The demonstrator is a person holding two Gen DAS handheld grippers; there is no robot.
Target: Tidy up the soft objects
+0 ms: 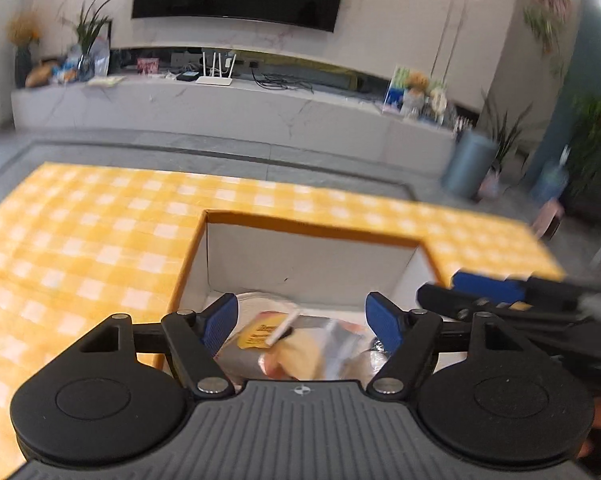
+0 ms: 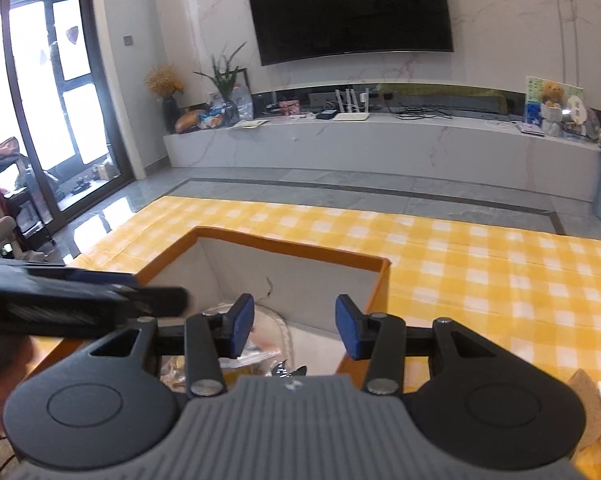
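From the left wrist, the left gripper (image 1: 302, 322) hangs over an open box (image 1: 300, 264) with an orange rim and white inner walls, its jaws spread wide with nothing between the pads. In the box below lie crinkled snack packets (image 1: 300, 344), one with a yellow label, over a white rounded thing that is too hidden to name. The box stands on a bench under a yellow checked cloth (image 1: 80, 240). From the right wrist, the right gripper (image 2: 296, 328) hovers over the same box (image 2: 300, 280), jaws partly apart and empty; the packets (image 2: 260, 356) show beneath. A beige cloth (image 2: 592, 404) lies at the right edge.
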